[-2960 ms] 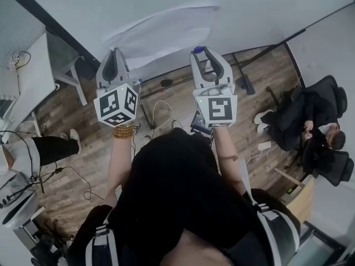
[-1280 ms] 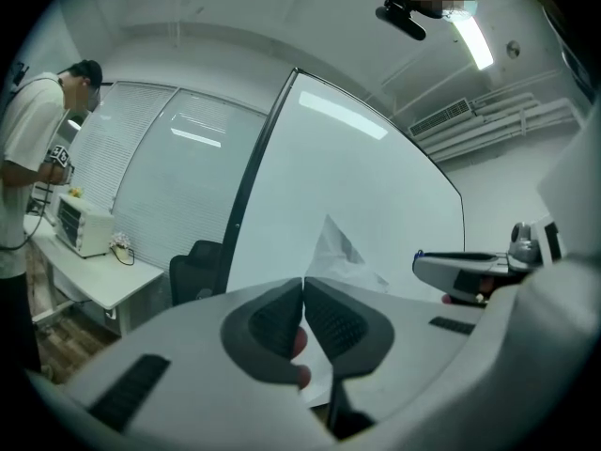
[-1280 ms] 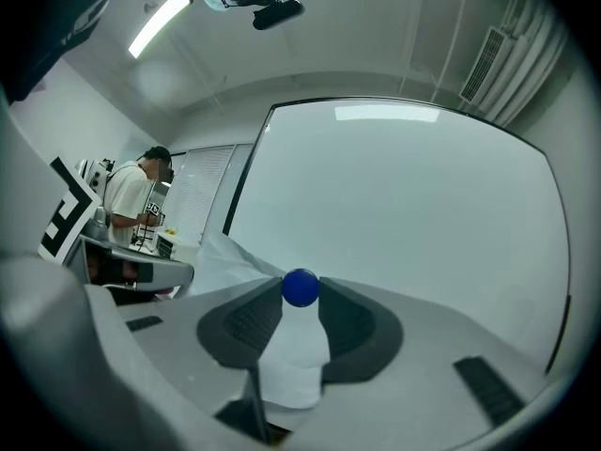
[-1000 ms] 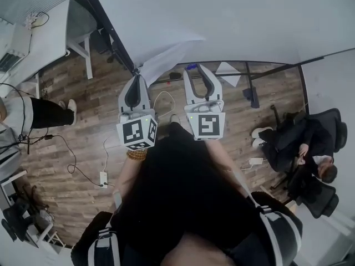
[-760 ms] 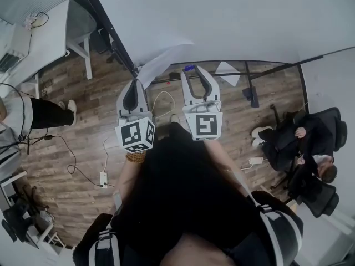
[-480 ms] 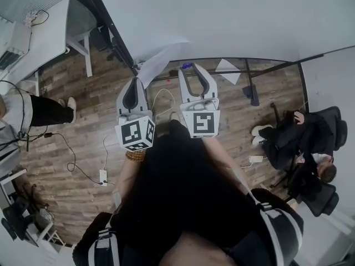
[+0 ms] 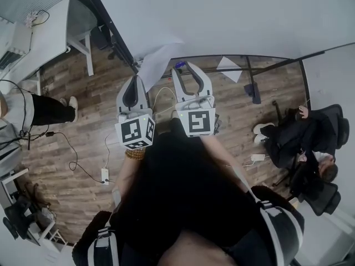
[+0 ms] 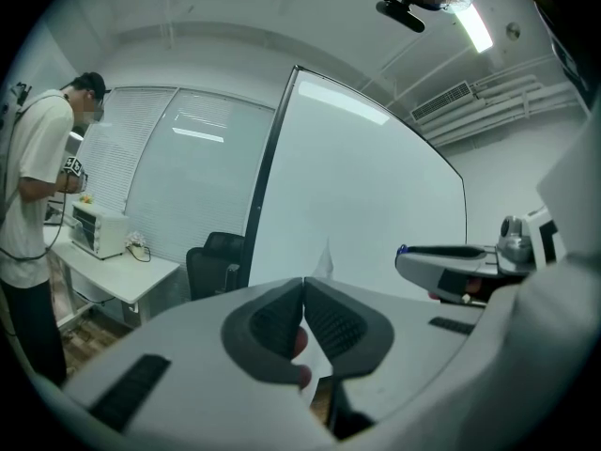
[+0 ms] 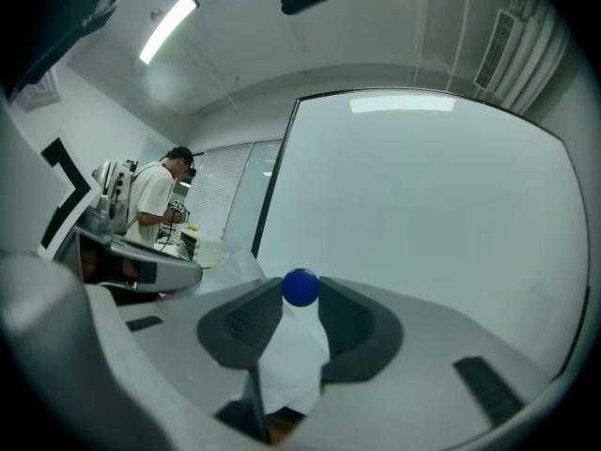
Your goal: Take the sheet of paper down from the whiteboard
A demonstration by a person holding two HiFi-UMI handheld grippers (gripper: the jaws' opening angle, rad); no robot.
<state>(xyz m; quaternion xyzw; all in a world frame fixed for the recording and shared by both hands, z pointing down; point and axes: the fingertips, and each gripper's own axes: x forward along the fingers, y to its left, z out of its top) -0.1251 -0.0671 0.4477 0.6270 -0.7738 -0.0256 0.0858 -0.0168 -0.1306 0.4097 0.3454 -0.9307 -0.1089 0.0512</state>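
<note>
The white sheet of paper hangs free of the whiteboard, its lower corner pinched in my left gripper, which is shut on it. In the left gripper view the jaws meet on the paper. My right gripper stands just right of the sheet, shut on a small blue magnet. The right gripper view shows the blue magnet held between the jaw tips, with the paper lying behind and below them.
The whiteboard's black frame and foot bars stand on wood flooring. A white sheet lies by the board's base. A seated person is at the right, a standing person and a desk at the left. Cables cross the floor.
The sheet, spread on the board three seconds ago, now hangs from my left gripper. Over the last second my right gripper shifted left toward the sheet with the blue magnet.
</note>
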